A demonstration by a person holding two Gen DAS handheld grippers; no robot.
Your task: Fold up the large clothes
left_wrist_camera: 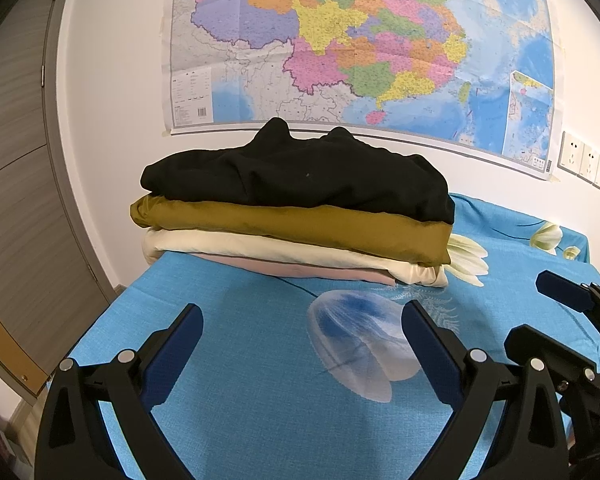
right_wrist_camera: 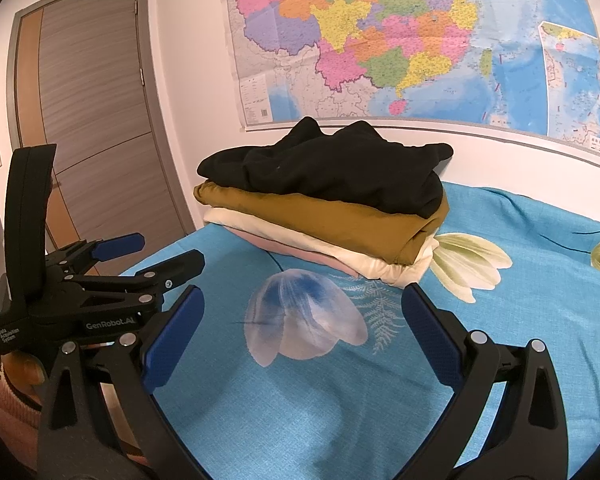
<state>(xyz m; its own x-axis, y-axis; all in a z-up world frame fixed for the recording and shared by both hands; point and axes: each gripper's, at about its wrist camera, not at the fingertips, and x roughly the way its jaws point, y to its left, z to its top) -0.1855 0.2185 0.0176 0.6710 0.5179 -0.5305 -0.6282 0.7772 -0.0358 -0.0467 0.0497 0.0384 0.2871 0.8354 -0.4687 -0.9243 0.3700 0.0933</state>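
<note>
A stack of folded clothes sits at the far side of the bed against the wall: a black garment (left_wrist_camera: 300, 176) on top, a mustard one (left_wrist_camera: 284, 224), a cream one (left_wrist_camera: 260, 248) and a pink one (left_wrist_camera: 300, 270) at the bottom. The stack also shows in the right wrist view, black garment (right_wrist_camera: 324, 168) on top. My left gripper (left_wrist_camera: 302, 316) is open and empty, above the blue sheet short of the stack. My right gripper (right_wrist_camera: 300, 300) is open and empty, beside the left one. The left gripper (right_wrist_camera: 140, 256) shows in the right wrist view, the right gripper (left_wrist_camera: 564, 308) in the left.
The bed has a blue sheet (left_wrist_camera: 240, 380) with a flower print (right_wrist_camera: 304, 320). A large map (left_wrist_camera: 360, 40) hangs on the wall behind the stack. A wooden door (right_wrist_camera: 92, 120) stands to the left. Wall sockets (left_wrist_camera: 584, 160) are at the right.
</note>
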